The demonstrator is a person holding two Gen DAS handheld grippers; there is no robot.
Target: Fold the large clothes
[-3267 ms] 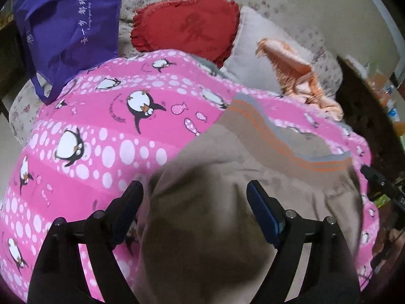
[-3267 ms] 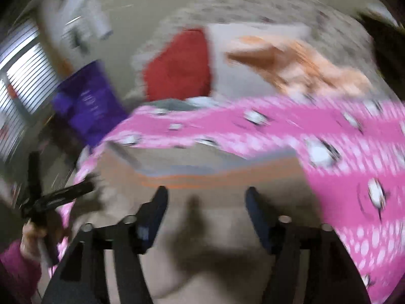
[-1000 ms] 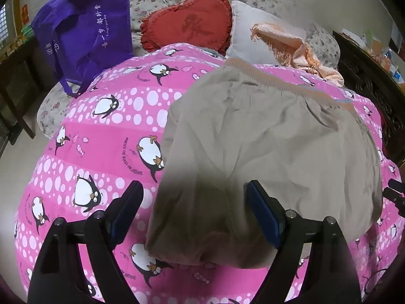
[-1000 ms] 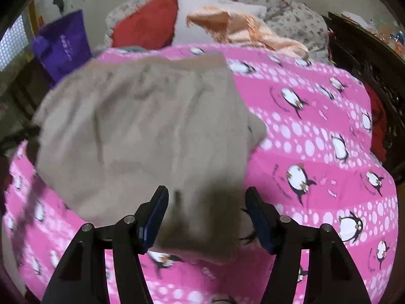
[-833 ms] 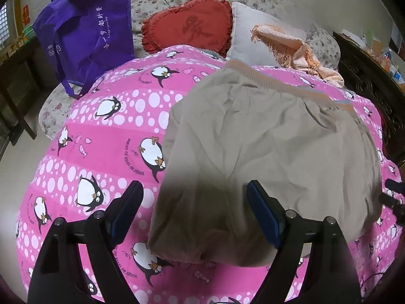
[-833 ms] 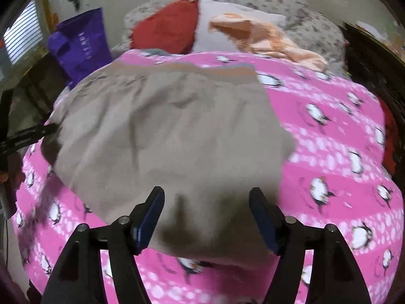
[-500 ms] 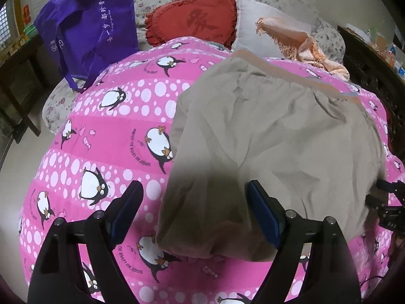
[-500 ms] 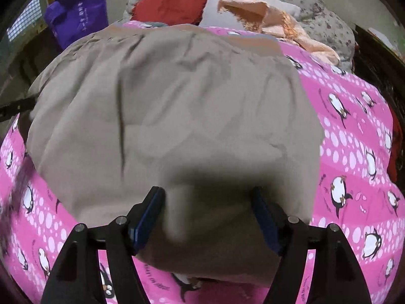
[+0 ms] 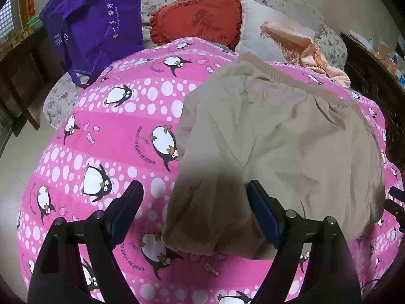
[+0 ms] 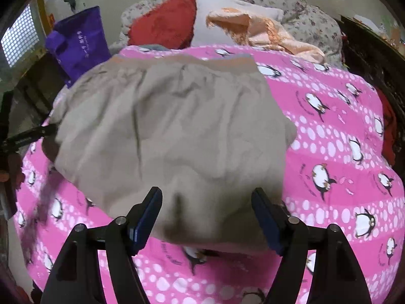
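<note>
On the bed's pink penguin quilt (image 9: 106,136) lies the beige garment (image 9: 278,147) (waistband toward the pillows); both grippers, left (image 9: 195,210) and right (image 10: 206,215), hover with jaws wide.

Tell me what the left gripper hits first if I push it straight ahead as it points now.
Likely the near folded edge of the beige shorts, lying between the open left gripper fingers; depth is uncertain.
</note>
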